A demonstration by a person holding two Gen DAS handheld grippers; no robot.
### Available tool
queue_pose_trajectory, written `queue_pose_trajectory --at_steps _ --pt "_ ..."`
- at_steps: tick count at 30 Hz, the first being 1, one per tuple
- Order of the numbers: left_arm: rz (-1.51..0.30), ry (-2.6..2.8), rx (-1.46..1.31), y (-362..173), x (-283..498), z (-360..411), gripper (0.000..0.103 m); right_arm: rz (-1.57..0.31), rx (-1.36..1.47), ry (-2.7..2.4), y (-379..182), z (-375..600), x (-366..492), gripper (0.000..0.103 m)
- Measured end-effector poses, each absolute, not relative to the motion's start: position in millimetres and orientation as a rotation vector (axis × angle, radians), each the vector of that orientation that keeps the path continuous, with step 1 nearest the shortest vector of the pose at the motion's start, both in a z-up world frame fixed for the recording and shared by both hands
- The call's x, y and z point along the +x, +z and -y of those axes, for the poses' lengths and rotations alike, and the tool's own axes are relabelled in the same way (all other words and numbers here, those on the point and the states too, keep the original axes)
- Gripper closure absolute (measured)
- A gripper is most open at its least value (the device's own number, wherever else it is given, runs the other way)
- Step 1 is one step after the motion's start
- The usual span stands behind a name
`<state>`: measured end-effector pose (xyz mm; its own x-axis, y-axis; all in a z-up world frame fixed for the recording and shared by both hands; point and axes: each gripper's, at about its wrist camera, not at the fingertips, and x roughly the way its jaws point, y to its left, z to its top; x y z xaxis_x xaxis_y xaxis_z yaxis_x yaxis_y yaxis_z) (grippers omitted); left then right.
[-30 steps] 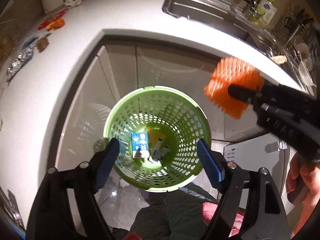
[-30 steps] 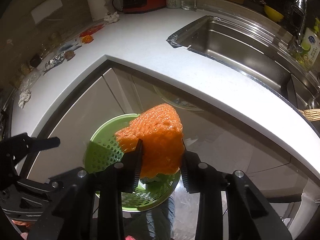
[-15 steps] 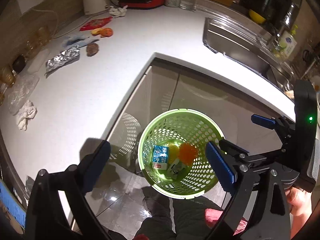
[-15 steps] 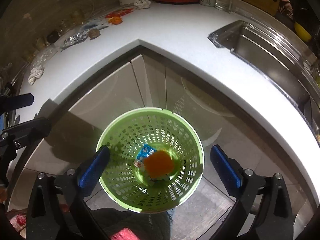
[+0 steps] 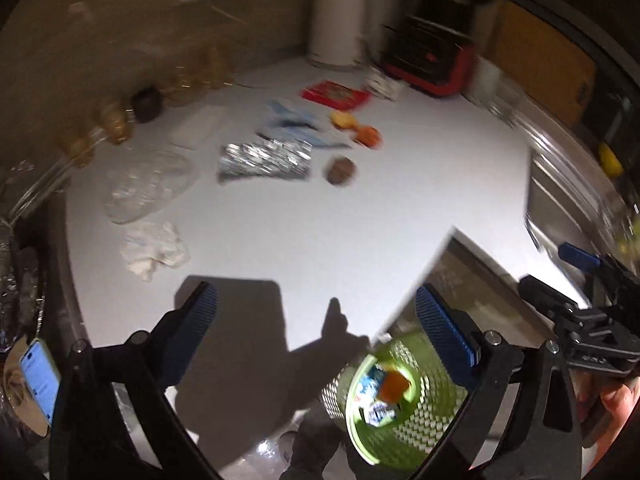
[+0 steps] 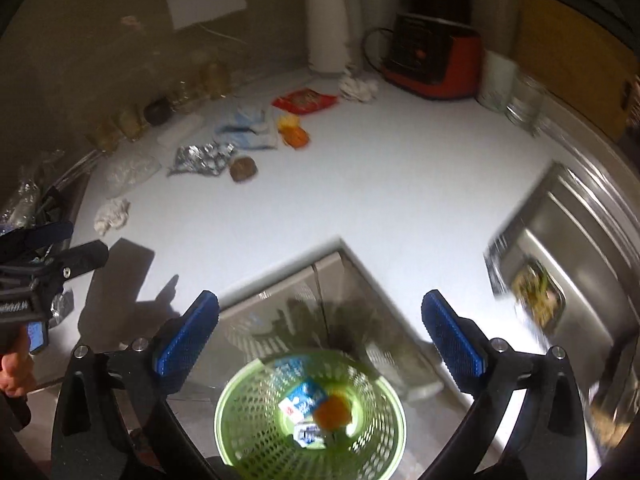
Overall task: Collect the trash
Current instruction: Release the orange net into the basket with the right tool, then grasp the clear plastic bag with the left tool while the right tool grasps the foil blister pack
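A green perforated basket [image 6: 240, 432] stands on the floor below the counter corner; it also shows in the left wrist view [image 5: 436, 428]. Inside lie an orange mesh piece [image 6: 334, 416] and blue-white cartons [image 6: 304, 398]. Trash lies on the white counter [image 5: 400, 216]: crumpled foil [image 5: 264, 160], a white tissue [image 5: 154, 250], clear plastic [image 5: 148, 186], a brown lump [image 5: 340, 170], orange peel [image 5: 368, 136], a red wrapper [image 5: 334, 94], blue cloth [image 5: 296, 120]. My left gripper [image 5: 316, 334] is open and empty over the counter edge. My right gripper [image 6: 320, 338] is open and empty above the basket.
A steel sink [image 6: 568, 256] with food scraps is at the right. A red appliance [image 6: 434, 60], a paper towel roll [image 6: 326, 30], glasses [image 6: 524, 100] and jars [image 5: 112, 120] stand along the back wall. A phone [image 5: 38, 378] is at the left.
Both grippers have swung up and away from the basket toward the counter, jaws still wide open. The orange mesh piece stays in the basket. The views are motion-blurred.
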<state>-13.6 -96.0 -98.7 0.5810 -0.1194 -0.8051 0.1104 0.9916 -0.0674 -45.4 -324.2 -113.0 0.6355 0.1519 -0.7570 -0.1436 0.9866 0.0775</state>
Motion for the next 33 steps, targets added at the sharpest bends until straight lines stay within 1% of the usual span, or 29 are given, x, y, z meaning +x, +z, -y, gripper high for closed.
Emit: queue_pose_trajectory --at_steps 10,16,24,30,32,33 --pt "-0.892 0.192 -0.147 -91 45 6 0.008 -0.82 -0.123 0.47 -94 266 46 0.002" --pt "-0.946 0.24 -0.164 -114 96 -36 0.008 -0.811 -0.174 0.594 -97 221 85 0.002" --pt "-1.029 0.154 -0.089 -158 160 -56 0.008 -0.829 -0.328 0.699 -117 158 133 0.002" --pt "-1.079 0.107 -0.061 -181 183 -64 0.008 -0.87 -0.441 0.77 -137 124 166 0.002" --pt "-1.092 0.099 -0.06 -185 187 -66 0.01 -0.88 -0.499 0.791 -144 112 174 0.002" --pt "-1.104 0.1 -0.059 -187 188 -68 0.015 -0.883 -0.525 0.8 -147 108 177 0.002"
